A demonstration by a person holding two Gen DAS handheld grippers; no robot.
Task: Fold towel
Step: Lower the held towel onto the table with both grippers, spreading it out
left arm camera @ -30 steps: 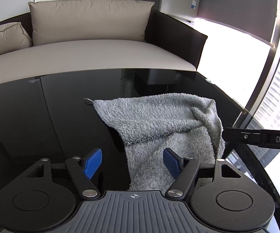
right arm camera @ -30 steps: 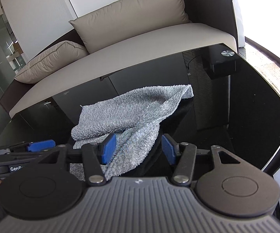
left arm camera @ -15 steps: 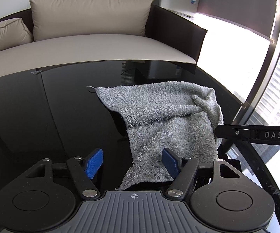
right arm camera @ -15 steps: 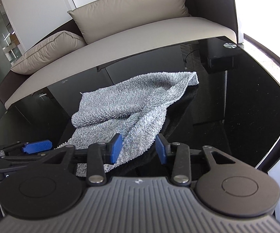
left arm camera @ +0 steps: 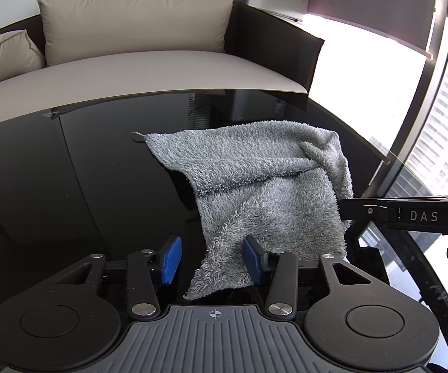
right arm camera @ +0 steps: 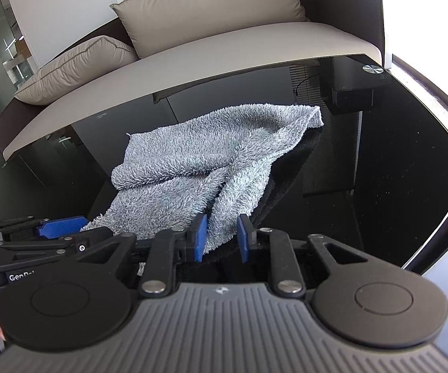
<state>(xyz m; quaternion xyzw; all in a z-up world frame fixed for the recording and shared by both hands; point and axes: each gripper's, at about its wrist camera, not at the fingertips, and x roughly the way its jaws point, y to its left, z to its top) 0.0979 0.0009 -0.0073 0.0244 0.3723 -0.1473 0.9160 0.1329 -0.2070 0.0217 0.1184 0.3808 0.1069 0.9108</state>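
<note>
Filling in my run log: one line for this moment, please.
task: fold towel | left gripper: open at near left corner | right gripper: closing around near right corner | towel: rumpled on table

The towel's (left arm camera: 264, 192) near edge drops behind the left gripper (left arm camera: 213, 259) and, in the right wrist view, behind the right gripper (right arm camera: 218, 237). Whether either pad touches cloth is unclear. The desk (right arm camera: 395, 161) runs off both frames.

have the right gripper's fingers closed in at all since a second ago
Yes. In the right wrist view the right gripper has a narrower gap between its blue pads, which now flank the near towel edge without clamping it.
</note>
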